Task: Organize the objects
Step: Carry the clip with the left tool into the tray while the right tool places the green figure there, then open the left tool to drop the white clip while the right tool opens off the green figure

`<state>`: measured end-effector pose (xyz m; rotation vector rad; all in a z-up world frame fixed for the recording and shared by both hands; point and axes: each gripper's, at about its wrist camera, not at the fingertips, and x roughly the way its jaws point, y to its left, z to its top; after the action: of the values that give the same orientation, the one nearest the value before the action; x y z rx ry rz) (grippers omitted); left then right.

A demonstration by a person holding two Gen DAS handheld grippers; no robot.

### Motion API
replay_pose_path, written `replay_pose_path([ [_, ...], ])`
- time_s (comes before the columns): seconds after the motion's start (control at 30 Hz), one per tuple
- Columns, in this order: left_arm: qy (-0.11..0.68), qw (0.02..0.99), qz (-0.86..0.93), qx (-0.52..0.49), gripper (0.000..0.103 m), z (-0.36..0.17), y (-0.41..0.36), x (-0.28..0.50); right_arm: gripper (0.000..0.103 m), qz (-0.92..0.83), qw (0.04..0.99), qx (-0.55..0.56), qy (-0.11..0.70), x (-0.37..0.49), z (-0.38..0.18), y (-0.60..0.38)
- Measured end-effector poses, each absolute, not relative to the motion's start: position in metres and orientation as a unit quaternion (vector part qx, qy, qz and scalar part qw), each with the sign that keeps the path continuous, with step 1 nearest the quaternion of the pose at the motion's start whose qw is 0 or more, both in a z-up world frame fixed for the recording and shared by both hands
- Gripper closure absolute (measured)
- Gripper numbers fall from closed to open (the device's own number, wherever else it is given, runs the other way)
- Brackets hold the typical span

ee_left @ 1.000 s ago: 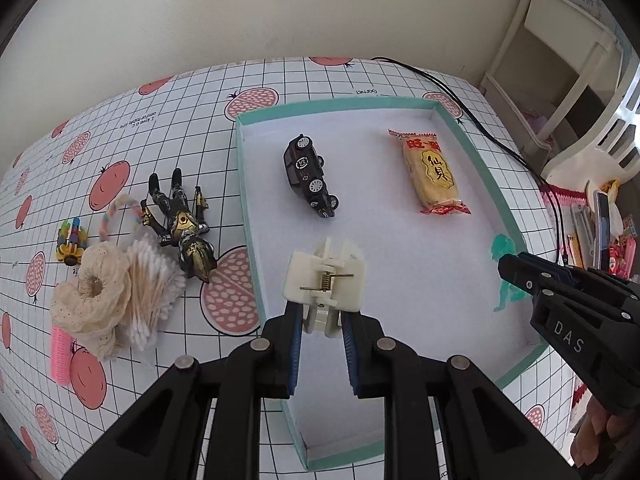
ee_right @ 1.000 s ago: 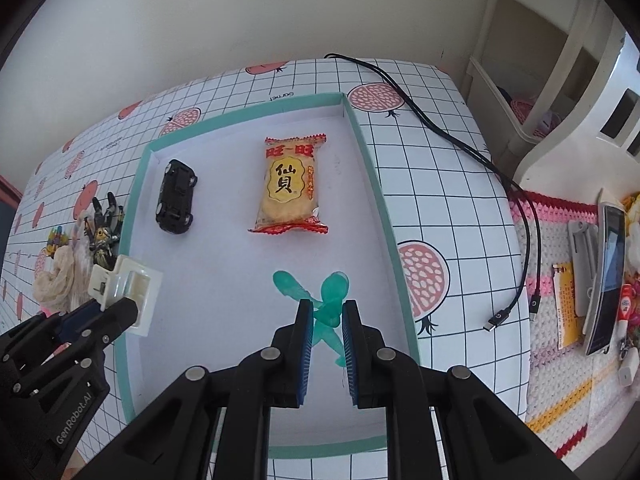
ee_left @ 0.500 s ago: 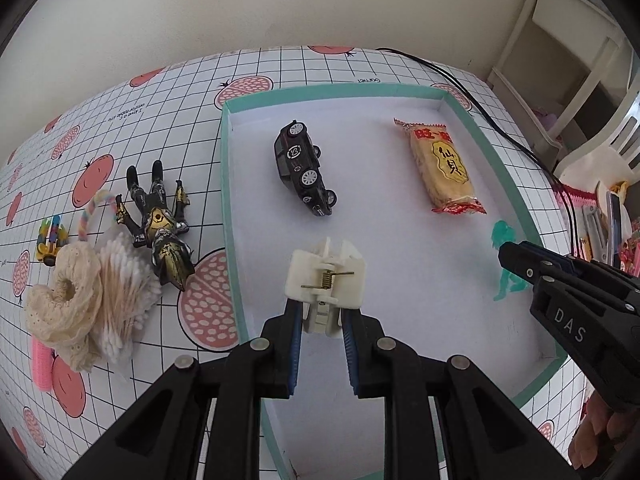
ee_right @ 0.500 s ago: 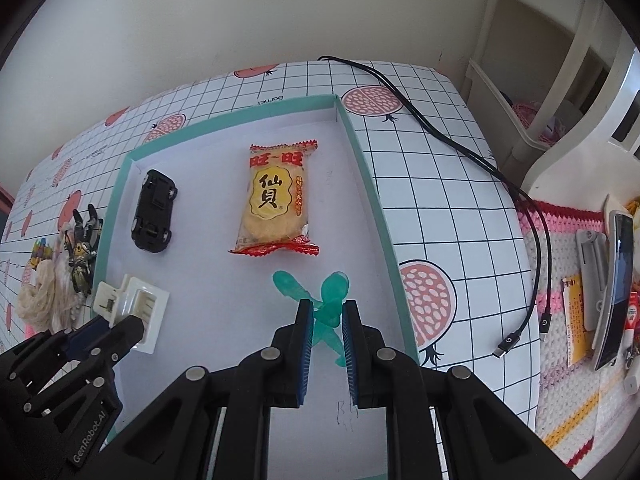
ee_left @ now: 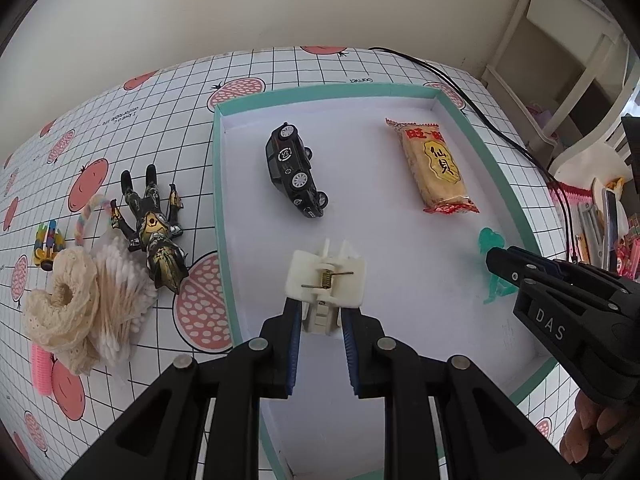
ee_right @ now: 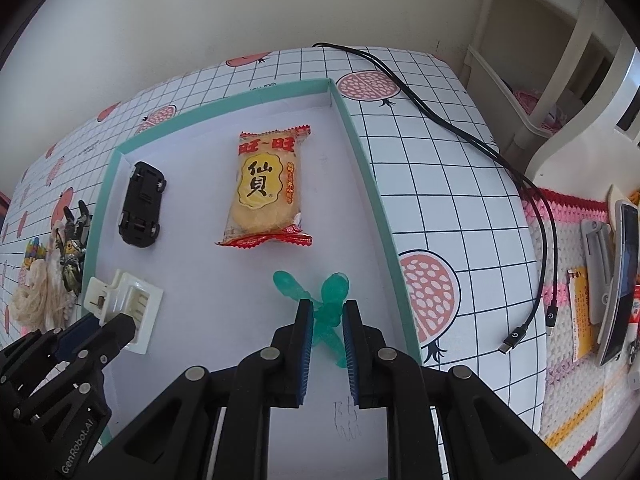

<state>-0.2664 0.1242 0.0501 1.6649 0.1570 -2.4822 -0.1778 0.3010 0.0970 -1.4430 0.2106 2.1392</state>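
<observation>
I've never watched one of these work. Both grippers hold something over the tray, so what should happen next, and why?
Probably the left gripper should open its fingers and let go of the white clip. The clip already sits inside the tray, near the toy car, so it seems placed. The right gripper looks similar with the green spoons.

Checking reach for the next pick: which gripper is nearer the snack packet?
Right. The right gripper sits just in front of the snack packet, shut on the green spoons. The left gripper holds the white clip farther off, by the tray's left wall.
</observation>
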Motion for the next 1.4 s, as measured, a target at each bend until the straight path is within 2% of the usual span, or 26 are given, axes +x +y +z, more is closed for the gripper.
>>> replay_pose_path([
  [0.07, 0.052, 0.072, -0.827, 0.555, 0.082, 0.052, 0.125, -0.267, 0.078, 0.796, 0.270, -0.535, 0.081, -0.177, 0.098, 0.301],
  [0.13, 0.052, 0.070, -0.827, 0.556, 0.079, 0.054, 0.125, -0.267, 0.075, 0.797, 0.270, -0.535, 0.077, -0.177, 0.100, 0.301],
  [0.7, 0.057, 0.073, -0.851, 0.517, 0.075, 0.100, 0.116, -0.262, 0.075, 0.816, 0.254, -0.516, 0.062, -0.174, 0.138, 0.289],
  [0.77, 0.056, 0.080, -0.849, 0.519, 0.066, 0.098, 0.113, -0.261, 0.075, 0.813, 0.252, -0.522, 0.059, -0.175, 0.134, 0.289],
  [0.9, 0.064, 0.092, -0.843, 0.526, 0.062, 0.093, 0.105, -0.260, 0.074, 0.807, 0.251, -0.531, 0.055, -0.176, 0.126, 0.288],
  [0.93, 0.067, 0.095, -0.842, 0.527, 0.061, 0.092, 0.103, -0.260, 0.068, 0.808, 0.250, -0.531, 0.054, -0.176, 0.126, 0.288],
  [1.0, 0.070, 0.098, -0.839, 0.530, 0.055, 0.090, 0.098, -0.260, 0.061, 0.809, 0.248, -0.531, 0.052, -0.175, 0.125, 0.288],
  [1.03, 0.073, 0.101, -0.838, 0.531, 0.049, 0.089, 0.095, -0.260, 0.056, 0.810, 0.246, -0.530, 0.051, -0.175, 0.125, 0.287],
  [1.13, 0.077, 0.112, -0.835, 0.534, 0.041, 0.087, 0.088, -0.259, 0.039, 0.812, 0.245, -0.527, 0.047, -0.176, 0.125, 0.287],
  [1.17, 0.079, 0.115, -0.834, 0.534, 0.036, 0.087, 0.086, -0.258, 0.036, 0.814, 0.244, -0.526, 0.048, -0.177, 0.125, 0.287],
  [1.23, 0.082, 0.119, -0.834, 0.533, 0.032, 0.086, 0.081, -0.257, 0.032, 0.815, 0.241, -0.525, 0.048, -0.177, 0.125, 0.286],
  [1.3, 0.086, 0.124, -0.834, 0.531, 0.027, 0.086, 0.077, -0.256, 0.025, 0.816, 0.237, -0.525, 0.045, -0.178, 0.125, 0.285],
  [1.37, 0.088, 0.130, -0.837, 0.525, 0.016, 0.087, 0.073, -0.255, 0.015, 0.819, 0.234, -0.523, 0.039, -0.179, 0.125, 0.283],
  [1.4, 0.089, 0.134, -0.838, 0.522, 0.015, 0.088, 0.071, -0.254, 0.012, 0.819, 0.234, -0.522, 0.037, -0.179, 0.125, 0.282],
])
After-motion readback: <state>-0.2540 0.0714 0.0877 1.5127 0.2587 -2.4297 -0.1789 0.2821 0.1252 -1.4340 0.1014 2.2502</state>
